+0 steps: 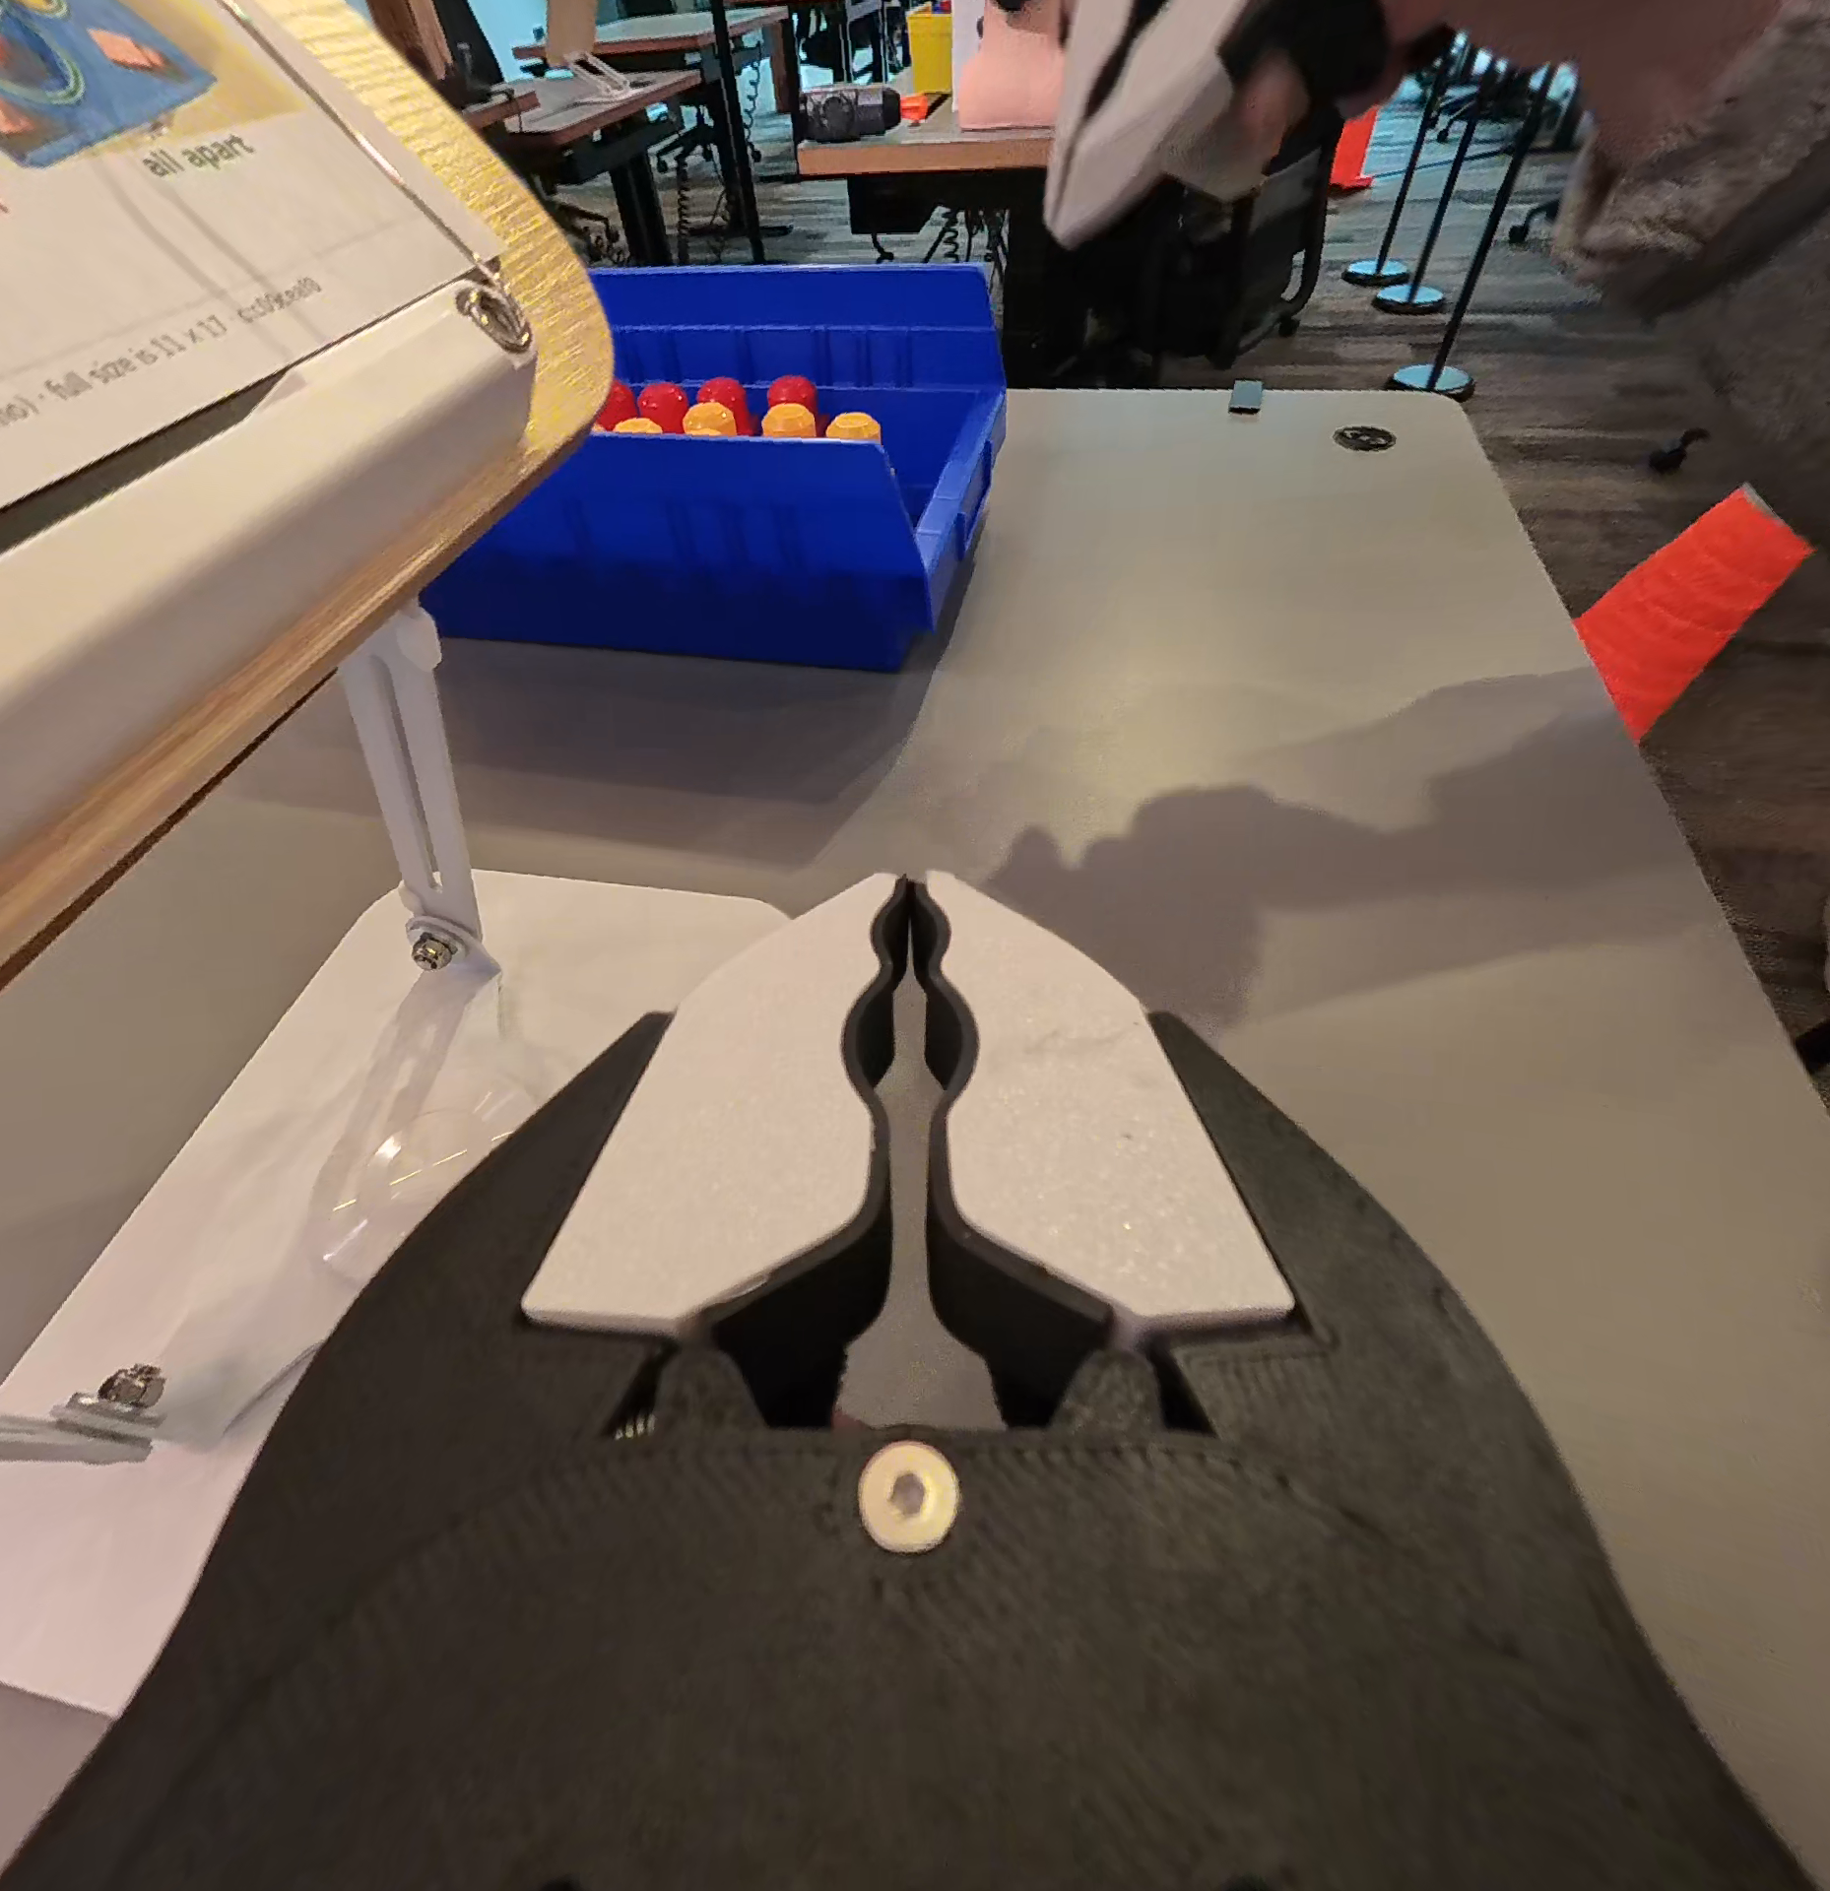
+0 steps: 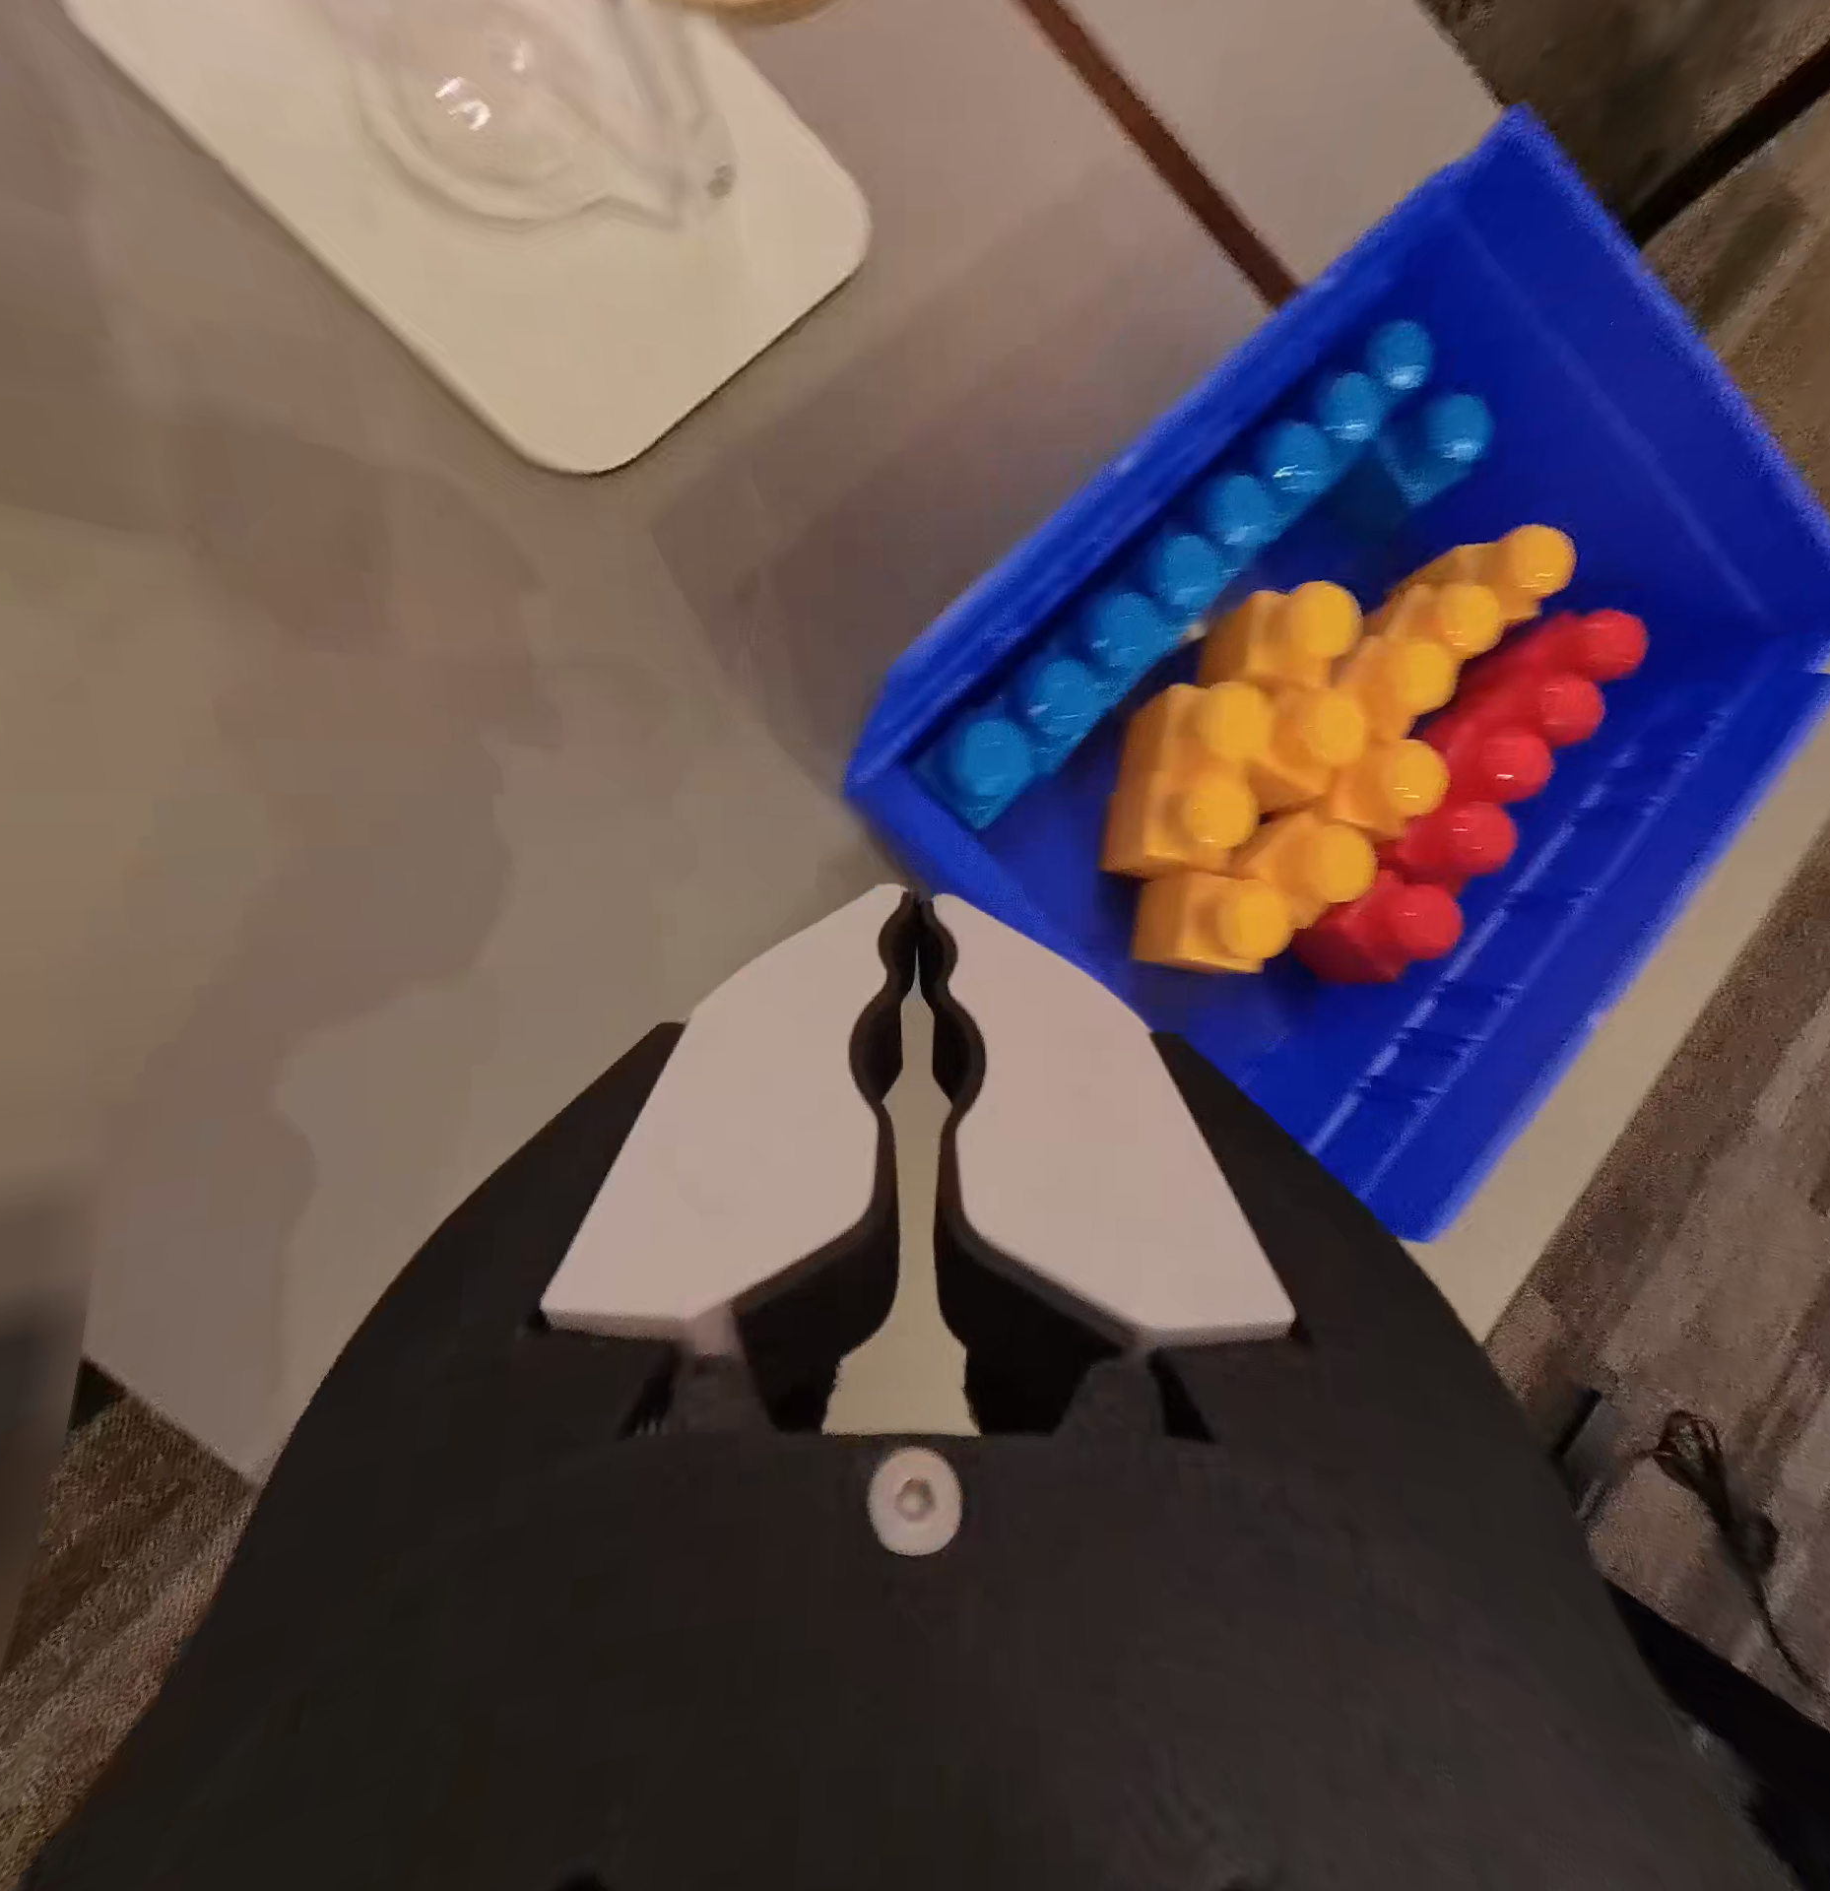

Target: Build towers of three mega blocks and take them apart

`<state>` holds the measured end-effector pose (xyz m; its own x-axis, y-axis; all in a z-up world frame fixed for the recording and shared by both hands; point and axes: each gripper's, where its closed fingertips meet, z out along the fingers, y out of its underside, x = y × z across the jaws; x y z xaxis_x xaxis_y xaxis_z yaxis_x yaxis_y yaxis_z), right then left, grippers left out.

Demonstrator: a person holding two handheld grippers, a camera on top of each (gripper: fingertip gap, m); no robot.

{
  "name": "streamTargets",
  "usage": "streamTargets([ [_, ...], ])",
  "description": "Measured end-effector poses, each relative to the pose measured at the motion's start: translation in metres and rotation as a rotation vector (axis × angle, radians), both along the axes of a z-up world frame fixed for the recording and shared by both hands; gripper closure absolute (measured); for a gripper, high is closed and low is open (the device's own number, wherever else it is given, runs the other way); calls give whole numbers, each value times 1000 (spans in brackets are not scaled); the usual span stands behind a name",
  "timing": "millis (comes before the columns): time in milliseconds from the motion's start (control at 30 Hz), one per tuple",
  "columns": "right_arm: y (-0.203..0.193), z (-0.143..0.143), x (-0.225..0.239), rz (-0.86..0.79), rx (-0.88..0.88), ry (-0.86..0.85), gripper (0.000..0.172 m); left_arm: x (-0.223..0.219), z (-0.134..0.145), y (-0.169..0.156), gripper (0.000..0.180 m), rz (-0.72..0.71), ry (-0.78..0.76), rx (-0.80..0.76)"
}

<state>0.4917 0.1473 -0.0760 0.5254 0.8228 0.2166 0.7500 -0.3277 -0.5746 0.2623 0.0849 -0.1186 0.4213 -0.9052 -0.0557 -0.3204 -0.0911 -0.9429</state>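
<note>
Both of your claws are clenched on nothing: your left gripper (image 1: 916,888) has its tips meeting low over the grey table (image 1: 1249,634), and your right gripper (image 2: 916,906) has its tips together in the air just beside the near corner of the blue bin (image 2: 1627,307). The mega blocks sit inside that bin, none stacked on the table: a row of blue blocks (image 2: 1187,573) along the left wall, a loose cluster of yellow blocks (image 2: 1300,747) in the middle, and red blocks (image 2: 1504,767) to their right. In your left wrist view the bin (image 1: 706,553) stands at the far left of the table, with only red and yellow studs showing over its front lip. Between your left gripper and the bin the tabletop is bare, with shadows across it, and it stays open out to the right edge and far corner. On the near left lies a white mat (image 1: 583,982) carrying a clear plastic piece (image 1: 409,1177) and the white bracket (image 1: 409,778) of a tilted sign board (image 1: 174,338), which overhangs the left side. Your right gripper (image 1: 1146,123) appears high at the far right in the left wrist view, blurred, angled downward, with your sleeve (image 1: 1730,174) behind it.
</note>
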Motion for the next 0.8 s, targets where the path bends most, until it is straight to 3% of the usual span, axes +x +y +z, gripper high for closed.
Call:
streamTargets([
  [33,-12,-5,-7,21,8,-10,172,1,1,-2,180,-6,-1,1],
  [300,-91,-55,-111,194,-46,302,172,-9,-1,-18,180,28,-10,1],
  [467,-120,-91,-148,216,-71,349,172,-42,-12,-37,180,75,39,31],
  [600,-112,-98,-130,131,27,302,171,-97,-16,-51,180,189,65,59],
  [800,-54,-58,-27,-217,170,440,153,-231,18,-70,175,523,0,194],
])
